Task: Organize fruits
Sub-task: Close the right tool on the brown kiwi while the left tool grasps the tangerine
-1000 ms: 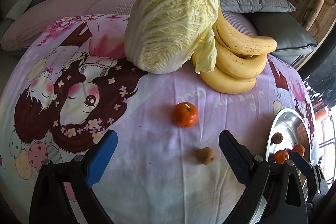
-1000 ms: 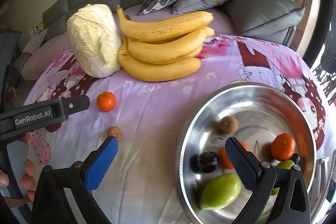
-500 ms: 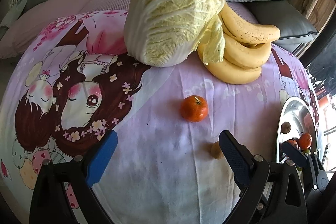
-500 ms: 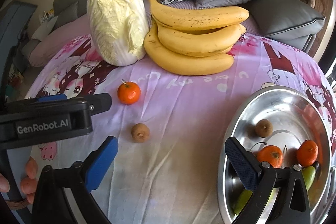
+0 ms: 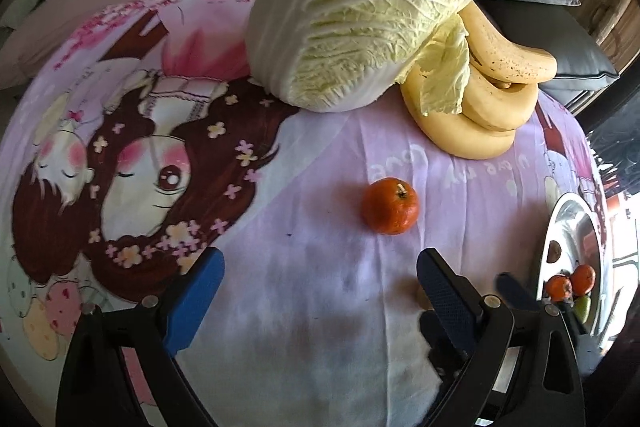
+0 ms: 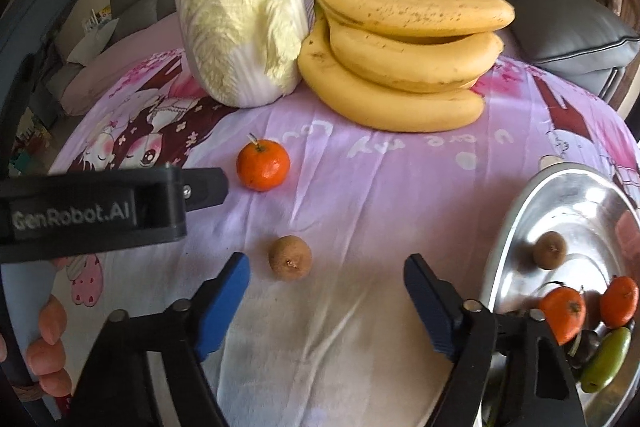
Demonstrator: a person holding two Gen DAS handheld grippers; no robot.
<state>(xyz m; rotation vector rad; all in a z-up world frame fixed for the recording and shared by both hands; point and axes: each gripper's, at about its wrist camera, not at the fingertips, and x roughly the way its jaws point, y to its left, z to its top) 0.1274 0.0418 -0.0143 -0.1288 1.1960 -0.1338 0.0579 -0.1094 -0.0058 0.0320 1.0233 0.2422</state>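
A cartoon-printed lilac sheet (image 6: 360, 187) covers the surface. At its far side a napa cabbage (image 6: 240, 15) touches a bunch of bananas (image 6: 400, 55); only the right wrist view shows the bananas whole, for the cabbage hides most of them in the left one. The steel bowl (image 6: 516, 211) at the right reveals its contents only here: a brown fruit, two tangerines, a green fruit, something dark. The left gripper (image 5: 320, 267) is spread wide and empty, its body also in the right view. The right gripper (image 6: 326, 271) is closing, with nothing gripped. A loose tangerine (image 6: 263, 165) lies mid-sheet. The longan (image 6: 290, 258) sits just beyond the right fingertips, nearly hidden in the left view.
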